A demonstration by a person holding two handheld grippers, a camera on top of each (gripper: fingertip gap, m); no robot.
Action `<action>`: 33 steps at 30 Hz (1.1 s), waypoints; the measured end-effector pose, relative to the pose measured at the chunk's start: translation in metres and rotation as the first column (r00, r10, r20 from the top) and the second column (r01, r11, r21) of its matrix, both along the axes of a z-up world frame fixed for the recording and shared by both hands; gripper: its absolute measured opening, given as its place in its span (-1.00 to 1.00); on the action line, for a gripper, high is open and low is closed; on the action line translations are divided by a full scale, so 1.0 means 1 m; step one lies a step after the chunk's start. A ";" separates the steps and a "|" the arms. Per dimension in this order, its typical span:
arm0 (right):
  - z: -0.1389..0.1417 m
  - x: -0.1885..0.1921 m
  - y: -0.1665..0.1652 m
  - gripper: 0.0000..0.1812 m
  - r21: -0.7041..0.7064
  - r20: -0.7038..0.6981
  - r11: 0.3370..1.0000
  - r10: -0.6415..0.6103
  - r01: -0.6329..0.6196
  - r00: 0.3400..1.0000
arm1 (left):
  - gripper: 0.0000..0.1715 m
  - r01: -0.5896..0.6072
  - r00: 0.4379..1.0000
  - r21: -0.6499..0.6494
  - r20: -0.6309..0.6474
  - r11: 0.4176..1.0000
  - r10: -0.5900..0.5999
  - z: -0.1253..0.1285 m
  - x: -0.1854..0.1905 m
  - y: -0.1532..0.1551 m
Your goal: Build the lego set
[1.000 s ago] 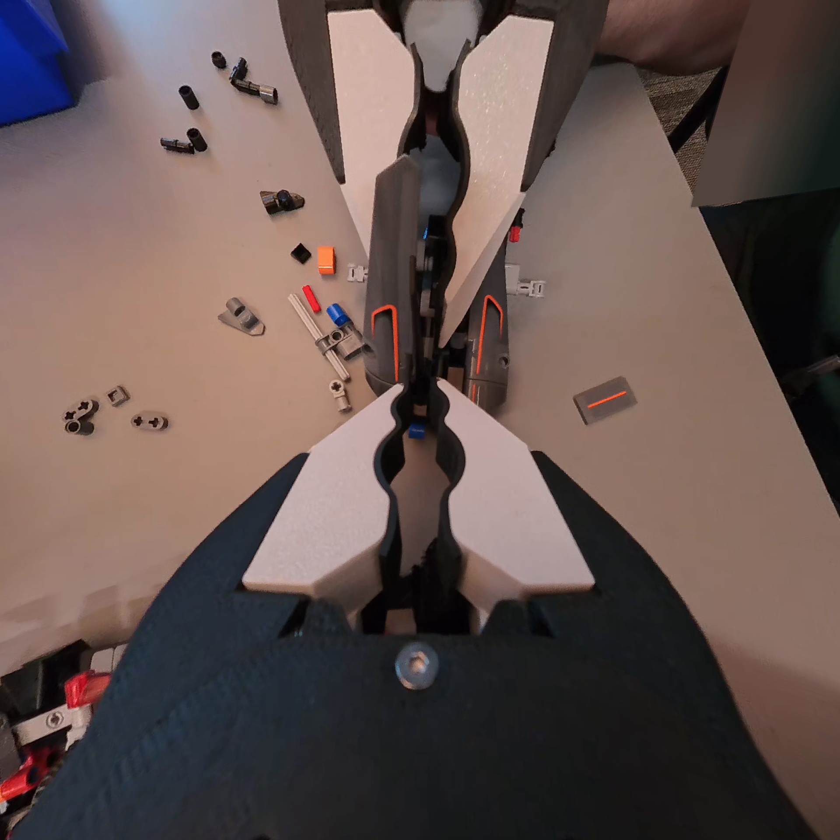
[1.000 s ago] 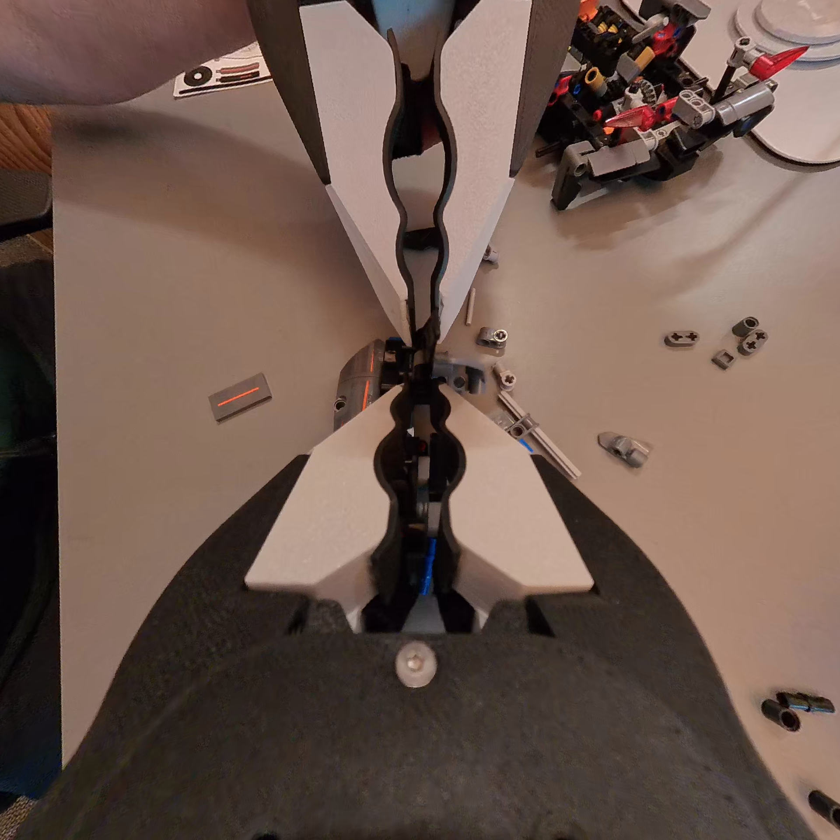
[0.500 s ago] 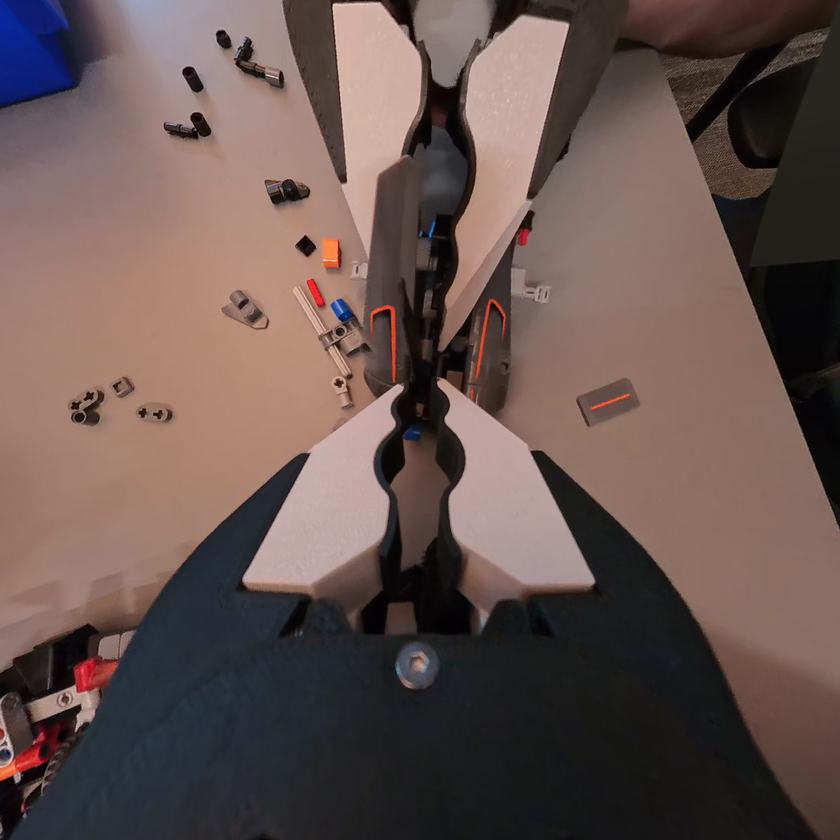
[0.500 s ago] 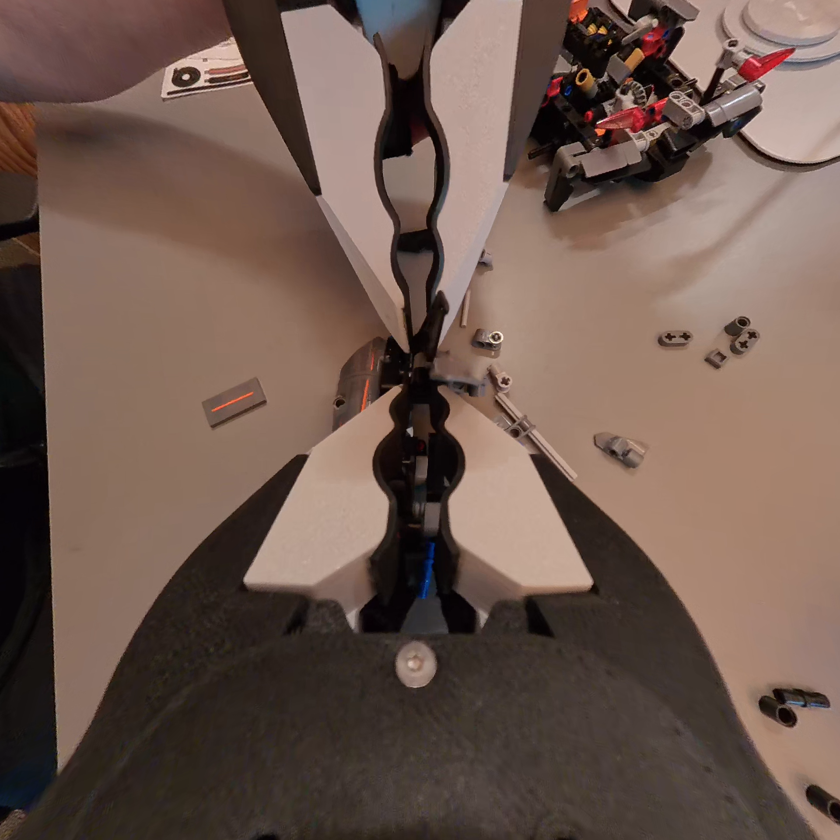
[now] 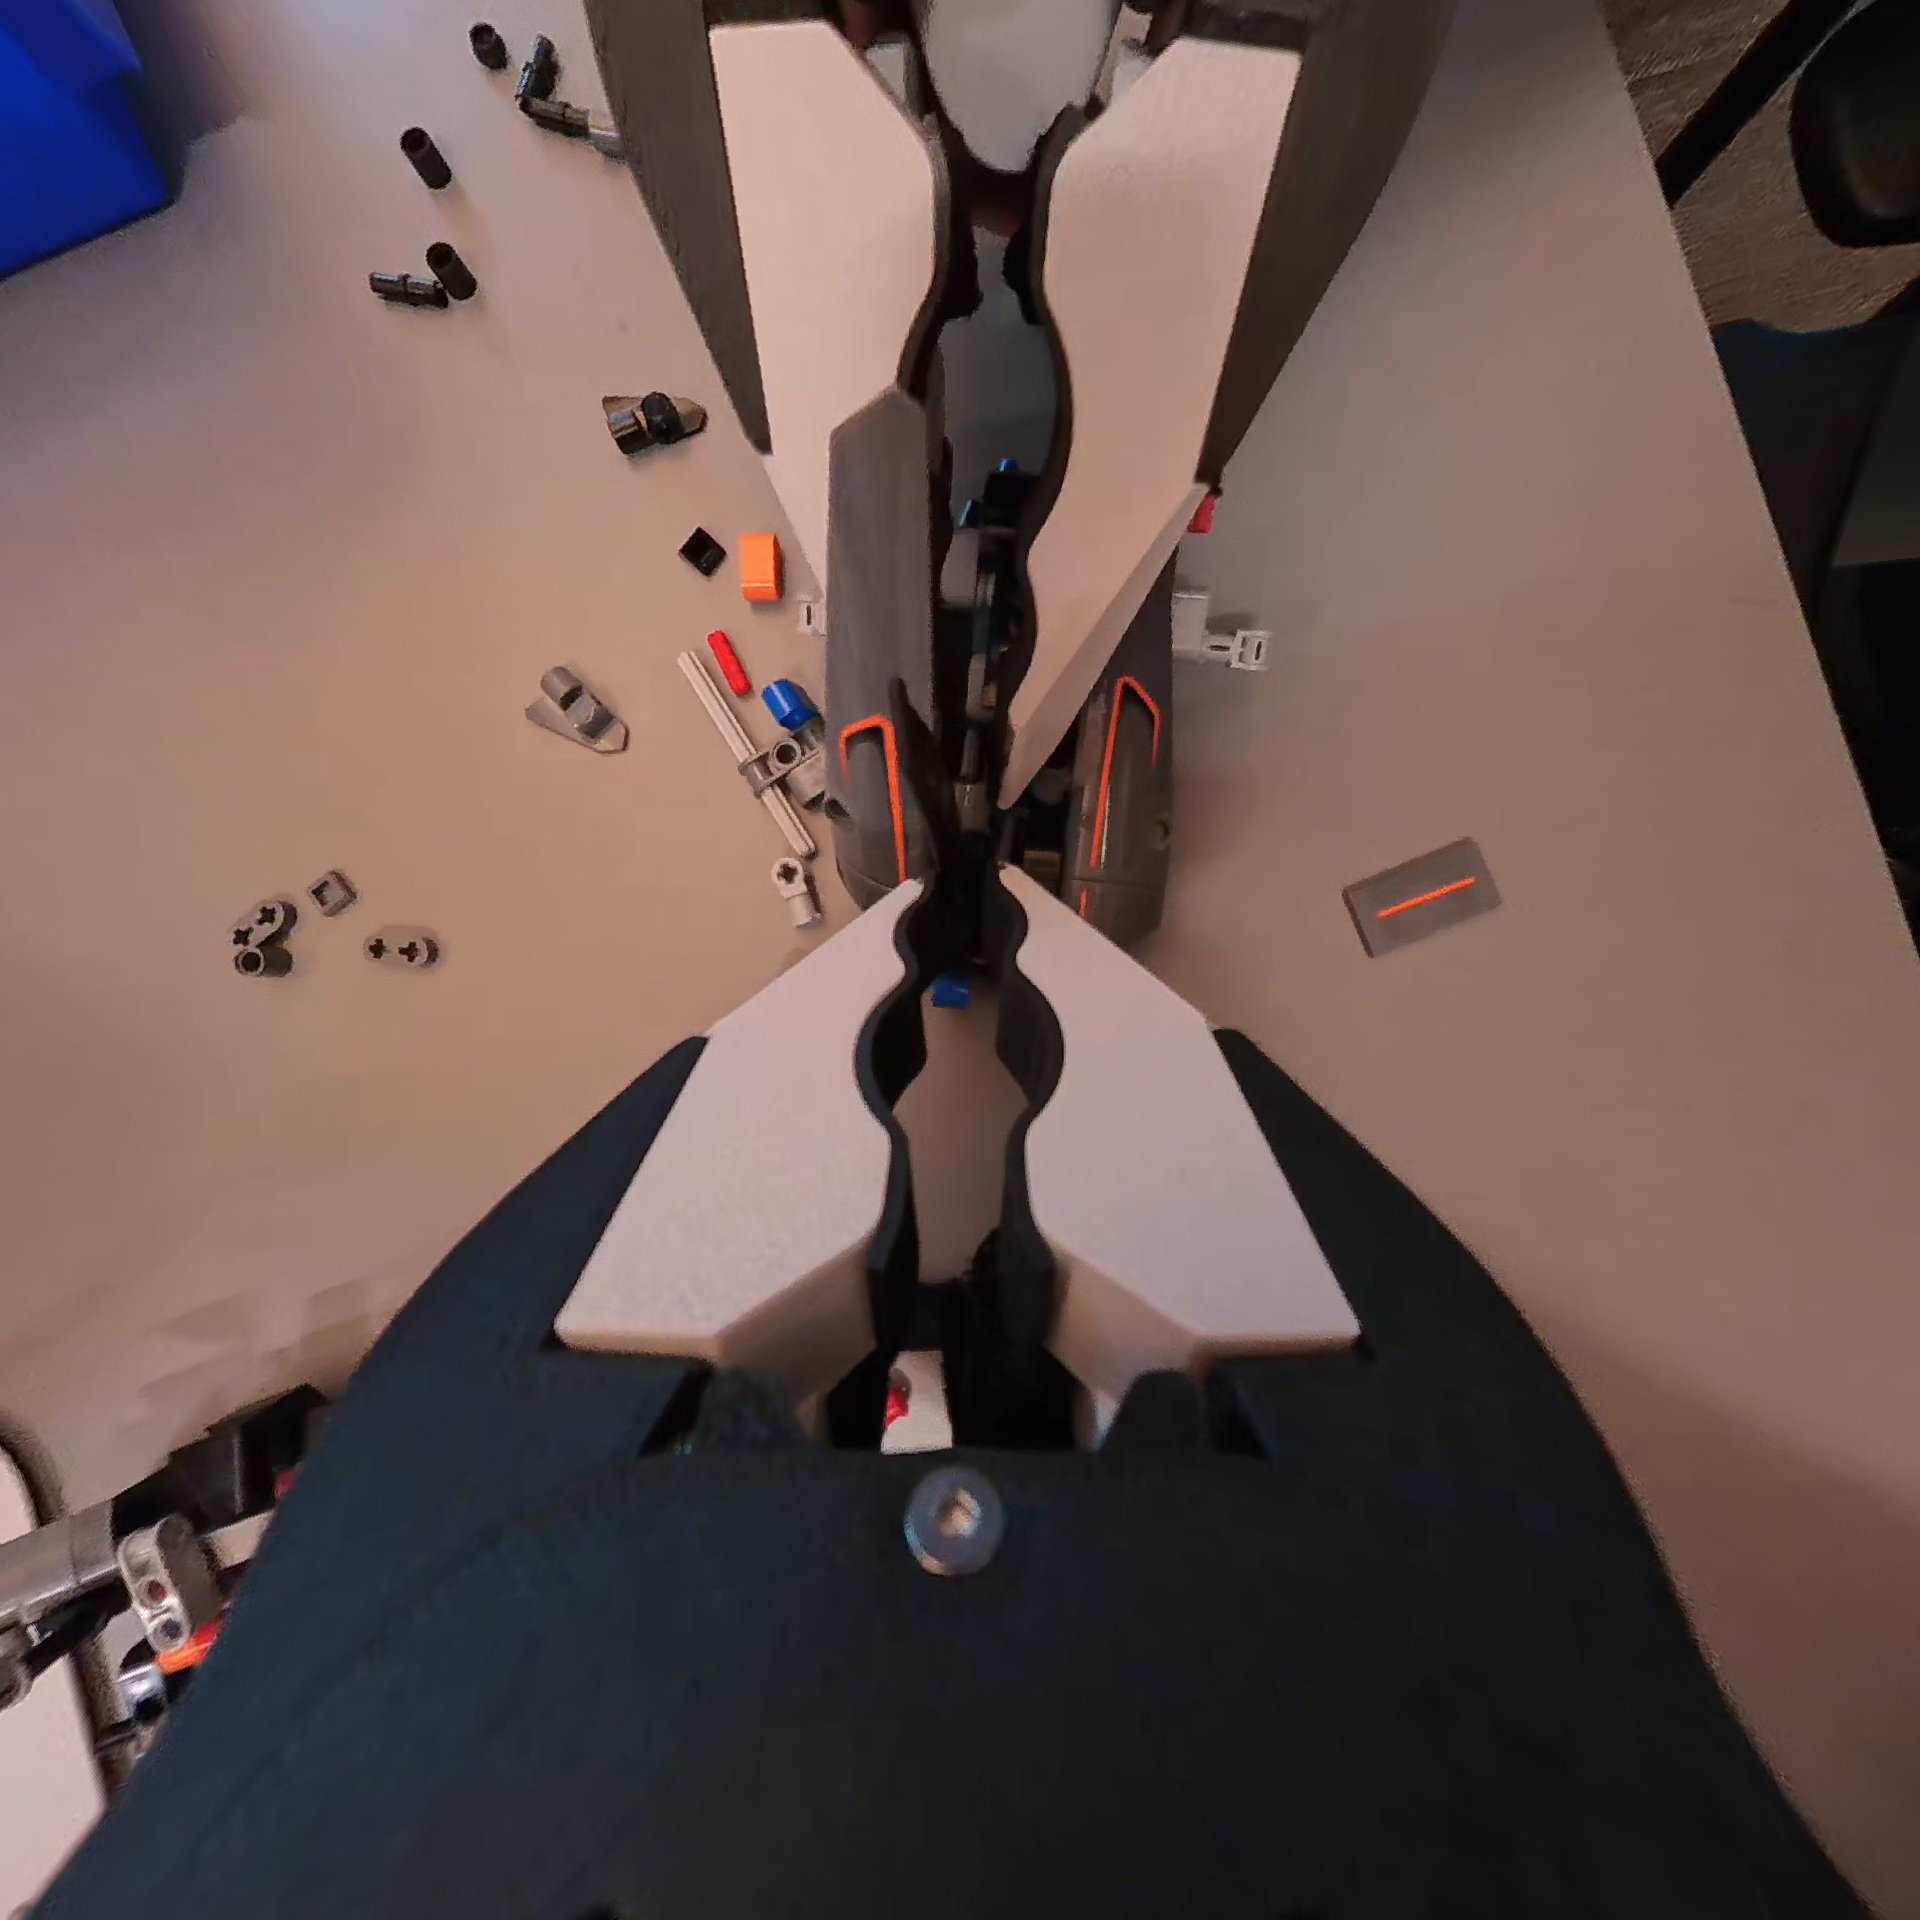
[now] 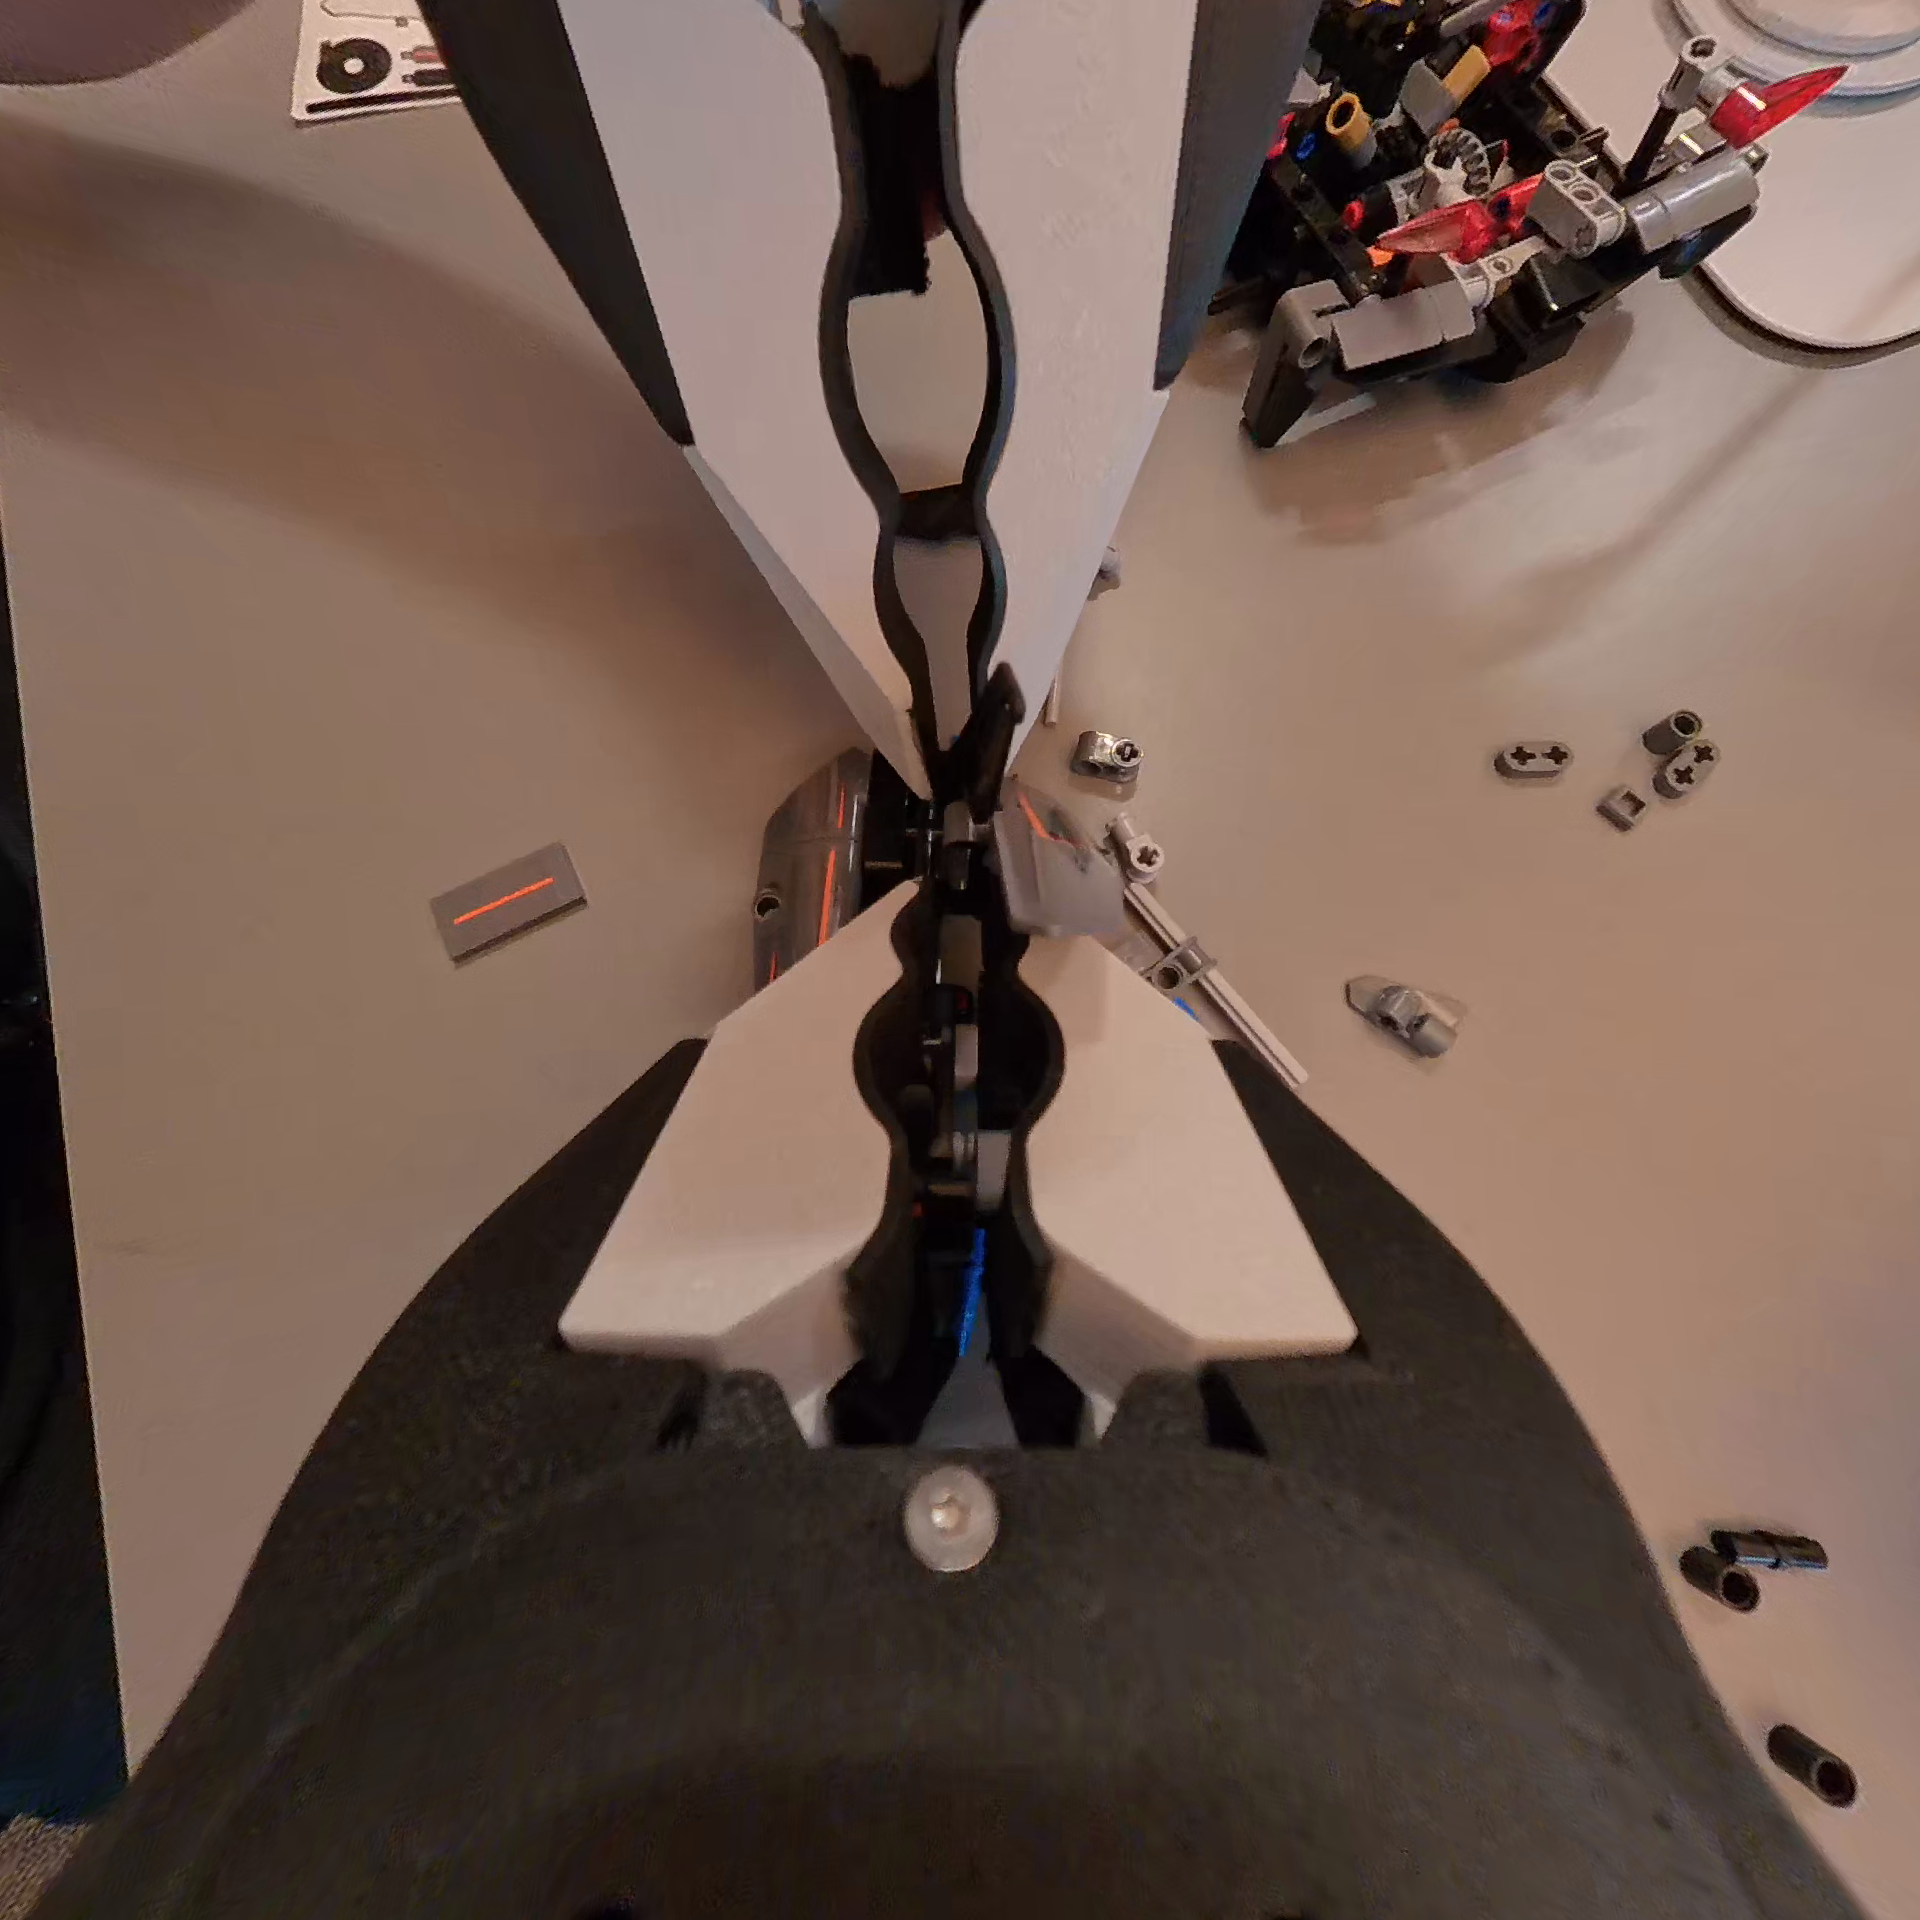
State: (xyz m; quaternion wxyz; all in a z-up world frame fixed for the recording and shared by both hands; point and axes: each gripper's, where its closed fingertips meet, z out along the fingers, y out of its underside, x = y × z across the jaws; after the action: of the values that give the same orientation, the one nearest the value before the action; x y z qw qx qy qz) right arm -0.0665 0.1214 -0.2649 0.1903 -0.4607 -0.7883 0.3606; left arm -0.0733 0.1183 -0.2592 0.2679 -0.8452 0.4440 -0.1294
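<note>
My two grippers meet tip to tip above the beige table (image 5: 1455,1195). My right gripper (image 6: 961,899) is shut on a dark sub-assembly (image 6: 951,1039) that has grey panels with orange lines (image 5: 878,623) and a blue pin. In the left wrist view the right gripper (image 5: 977,795) comes in from the top. My left gripper (image 5: 961,899) is shut on a small black piece (image 6: 992,717) and holds it against the sub-assembly's front end. In the right wrist view the left gripper (image 6: 961,748) comes in from the top. The joint itself is hidden between the fingers.
A grey tile with an orange line (image 5: 1421,896) lies alone on the table. Loose small parts lie scattered: an orange piece (image 5: 760,566), a grey axle (image 5: 743,748), black connectors (image 5: 436,275). A large part-built model (image 6: 1455,239) stands nearby. The table edge runs close by (image 6: 62,935). Both grippers' tips are close together, under 4 cm apart. Between my right fingertips and the grey axle (image 5: 743,748) there is roughly 6 cm. My right wrist view (image 6: 1214,982) looks at it from another angle.
Both grippers stay shut and tip to tip. The sub-assembly has turned a little, so a grey orange-lined panel now shows on its right in the right wrist view. The black piece has tilted.
</note>
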 end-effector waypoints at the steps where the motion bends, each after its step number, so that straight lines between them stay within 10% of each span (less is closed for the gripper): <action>1: 0.000 0.000 0.000 -0.95 0.002 0.004 1.000 0.000 0.000 1.000 | -0.95 0.003 1.000 0.008 -0.015 1.000 -0.003 0.000 0.000 0.001; 33: 0.001 0.005 0.001 -0.84 0.002 0.017 1.000 0.020 -0.020 1.000 | -0.95 0.055 0.975 -0.038 -0.215 0.998 -0.062 0.002 0.006 0.000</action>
State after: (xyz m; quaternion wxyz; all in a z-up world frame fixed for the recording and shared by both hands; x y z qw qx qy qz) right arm -0.0615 0.1224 -0.2643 0.1803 -0.4555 -0.7949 0.3579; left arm -0.0673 0.1184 -0.2569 0.2008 -0.8450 0.4928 -0.0518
